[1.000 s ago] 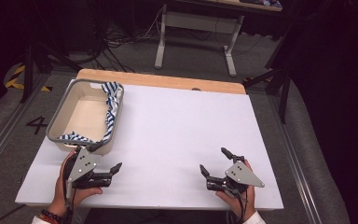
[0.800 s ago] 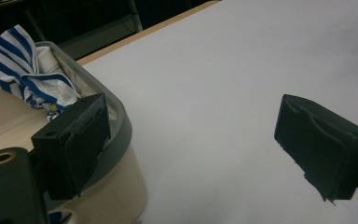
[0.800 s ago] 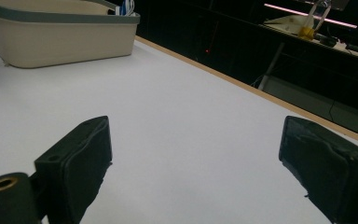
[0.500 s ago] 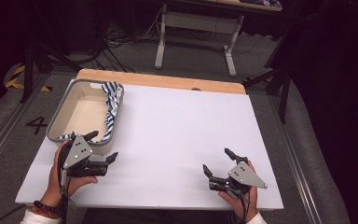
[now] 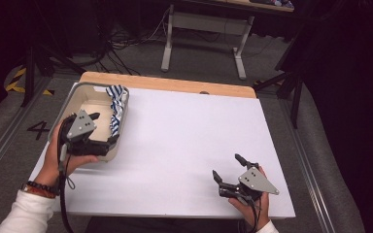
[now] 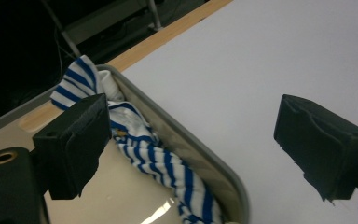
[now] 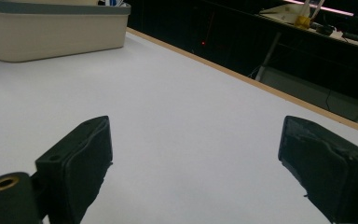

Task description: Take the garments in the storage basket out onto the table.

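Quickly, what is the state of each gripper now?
Left gripper: open, holding nothing, over the bin rim.
Right gripper: open, holding nothing.

cloth [image 5: 116, 109] in bin [image 5: 80, 94] | bin on table [image 5: 184, 145] far-left

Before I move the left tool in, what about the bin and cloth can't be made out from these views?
- Striped cloth: lower end cut off by the left gripper view's bottom edge.
- Bin floor: near part hidden behind the left tool in the high view.
- Bin contents: hidden by its wall in the right gripper view.
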Available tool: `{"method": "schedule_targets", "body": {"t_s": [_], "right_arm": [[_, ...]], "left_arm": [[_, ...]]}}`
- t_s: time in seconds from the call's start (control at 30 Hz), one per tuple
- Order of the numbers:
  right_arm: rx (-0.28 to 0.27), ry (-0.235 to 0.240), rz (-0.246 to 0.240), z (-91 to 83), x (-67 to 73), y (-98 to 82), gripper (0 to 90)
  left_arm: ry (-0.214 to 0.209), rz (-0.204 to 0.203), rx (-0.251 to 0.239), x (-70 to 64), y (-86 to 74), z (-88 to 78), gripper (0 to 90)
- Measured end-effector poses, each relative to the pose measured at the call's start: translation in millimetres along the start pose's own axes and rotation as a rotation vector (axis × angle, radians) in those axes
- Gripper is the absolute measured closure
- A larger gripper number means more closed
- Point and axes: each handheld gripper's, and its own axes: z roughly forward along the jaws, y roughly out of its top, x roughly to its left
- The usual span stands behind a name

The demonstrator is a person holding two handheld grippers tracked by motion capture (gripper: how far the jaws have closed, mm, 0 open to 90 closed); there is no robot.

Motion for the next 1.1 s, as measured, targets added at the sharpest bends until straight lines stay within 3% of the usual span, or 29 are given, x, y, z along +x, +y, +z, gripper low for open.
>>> {"method": "schedule_targets", "body": {"t_s": [0.03, 0.07, 0.1, 0.2, 0.23, 0.27, 0.33, 0.47, 0.5, 0.63, 0.73, 1.1], "right_arm": [[0.000, 0.000, 0.000, 0.0, 0.0, 0.0, 9.9], [0.003, -0.001, 0.001, 0.8, 0.1, -0.3, 9.9], [0.003, -0.001, 0.001, 0.8, 0.1, -0.3, 9.9], [0.016, -0.001, -0.008, 2.2, 0.6, -1.5, 9.9], [0.022, -0.001, -0.007, 3.0, 0.6, -2.7, 9.9], [0.022, -0.001, -0.007, 3.0, 0.6, -2.7, 9.9], [0.028, -0.001, -0.010, 3.5, 0.0, -3.7, 9.9], [0.042, 0.005, -0.010, 4.4, -1.3, -5.8, 9.9], [0.045, 0.005, -0.013, 4.6, -1.3, -6.1, 9.9], [0.056, 0.009, -0.020, 5.9, -0.7, -7.1, 9.9], [0.070, 0.011, -0.029, 7.8, 1.0, -8.1, 9.9], [0.091, 0.018, -0.050, 12.5, 5.0, -10.8, 11.1]], "left_arm": [[0.000, 0.000, 0.000, 0.0, 0.0, 0.0, 12.1], [0.002, -0.030, 0.026, 13.2, 4.4, 10.0, 12.0], [0.002, -0.030, 0.026, 13.2, 4.4, 10.0, 12.1], [0.007, -0.062, 0.107, 32.7, 7.6, 31.0, 12.1], [0.004, -0.093, 0.162, 42.0, 6.6, 45.3, 12.1], [0.004, -0.093, 0.162, 42.0, 6.6, 45.3, 12.1], [-0.002, -0.107, 0.222, 50.9, 4.6, 60.1, 12.1], [-0.041, -0.181, 0.326, 68.5, -4.5, 85.2, 12.8], [-0.041, -0.181, 0.326, 68.5, -4.5, 85.2, 12.7], [-0.060, -0.191, 0.409, 72.5, -12.0, 100.1, 11.7], [-0.049, -0.166, 0.465, 70.2, -12.5, 108.4, 11.7], [-0.062, -0.233, 0.568, 73.0, -19.0, 136.7, 9.4]]}}
